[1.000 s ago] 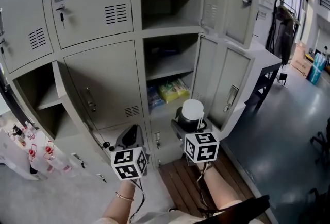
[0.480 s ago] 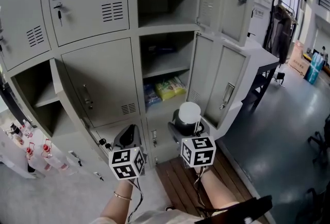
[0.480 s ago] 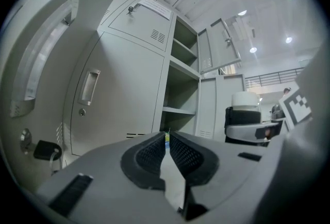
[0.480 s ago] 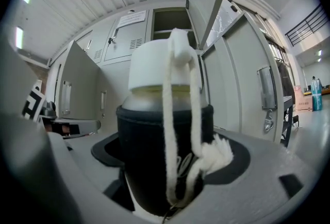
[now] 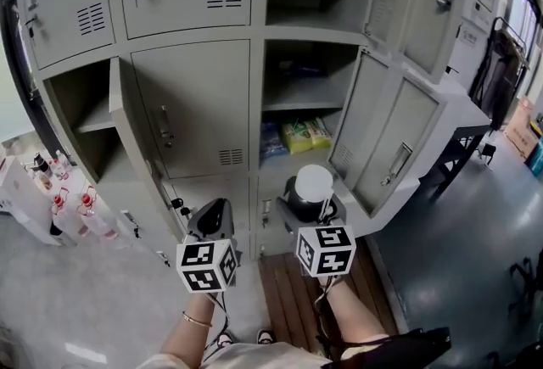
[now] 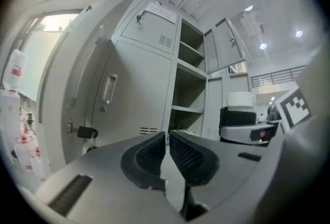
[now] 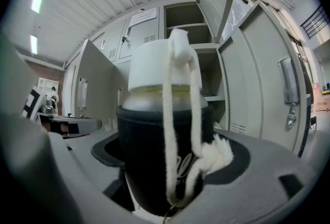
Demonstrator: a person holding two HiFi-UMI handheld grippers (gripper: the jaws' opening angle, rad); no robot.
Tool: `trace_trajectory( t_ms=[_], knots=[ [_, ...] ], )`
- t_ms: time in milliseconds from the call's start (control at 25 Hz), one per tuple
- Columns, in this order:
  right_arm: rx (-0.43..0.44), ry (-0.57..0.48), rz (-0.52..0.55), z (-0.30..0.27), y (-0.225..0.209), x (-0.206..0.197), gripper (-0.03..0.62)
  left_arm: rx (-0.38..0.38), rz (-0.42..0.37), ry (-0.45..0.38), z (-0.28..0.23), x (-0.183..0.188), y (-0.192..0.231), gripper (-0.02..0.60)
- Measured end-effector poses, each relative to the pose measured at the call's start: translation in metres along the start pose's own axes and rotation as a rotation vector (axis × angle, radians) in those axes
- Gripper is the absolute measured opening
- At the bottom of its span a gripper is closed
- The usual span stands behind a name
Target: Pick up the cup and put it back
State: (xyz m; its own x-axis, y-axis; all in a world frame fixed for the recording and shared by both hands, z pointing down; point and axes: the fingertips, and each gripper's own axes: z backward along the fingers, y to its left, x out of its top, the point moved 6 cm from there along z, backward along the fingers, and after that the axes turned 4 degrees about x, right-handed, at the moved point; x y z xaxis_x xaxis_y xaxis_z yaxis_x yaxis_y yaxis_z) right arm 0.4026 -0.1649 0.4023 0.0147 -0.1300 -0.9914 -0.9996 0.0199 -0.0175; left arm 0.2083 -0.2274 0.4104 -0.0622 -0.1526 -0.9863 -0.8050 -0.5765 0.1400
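Note:
The cup is a dark bottle with a white lid and a white cord. My right gripper is shut on the cup and holds it upright in front of the open locker column. The cord hangs down the cup's front in the right gripper view. My left gripper is shut with nothing between its pads, and it hangs level with the right one, to its left. From the left gripper view the cup shows at the right.
Grey metal lockers fill the view; two doors stand open at the right and one at the left. Packets lie on a locker shelf. Bottles stand on the floor at the left. Wooden planks lie below.
The head view has swung left and upward along the lockers. Both grippers keep their places side by side, the right one still holding the cup.

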Motion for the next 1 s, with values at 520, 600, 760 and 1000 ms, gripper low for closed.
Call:
trace_trajectory(
  t_ms=[520,600,760,1000],
  knots=[
    [0.183,-0.005,0.003,-0.028,0.073,0.004,0.418,0.144,0.012,-0.060,0.062,0.011,0.053,0.026],
    [0.172,-0.004,0.004,-0.025,0.087,0.005,0.418,0.137,0.017,-0.072,0.074,0.014,0.065,0.026],
    [0.121,-0.008,-0.003,-0.017,0.117,0.008,0.418,0.128,0.023,-0.070,0.100,0.017,0.098,0.026],
    [0.051,-0.011,-0.009,0.004,0.164,0.010,0.418,0.147,0.045,-0.059,0.136,0.017,0.156,0.026]
  ],
)
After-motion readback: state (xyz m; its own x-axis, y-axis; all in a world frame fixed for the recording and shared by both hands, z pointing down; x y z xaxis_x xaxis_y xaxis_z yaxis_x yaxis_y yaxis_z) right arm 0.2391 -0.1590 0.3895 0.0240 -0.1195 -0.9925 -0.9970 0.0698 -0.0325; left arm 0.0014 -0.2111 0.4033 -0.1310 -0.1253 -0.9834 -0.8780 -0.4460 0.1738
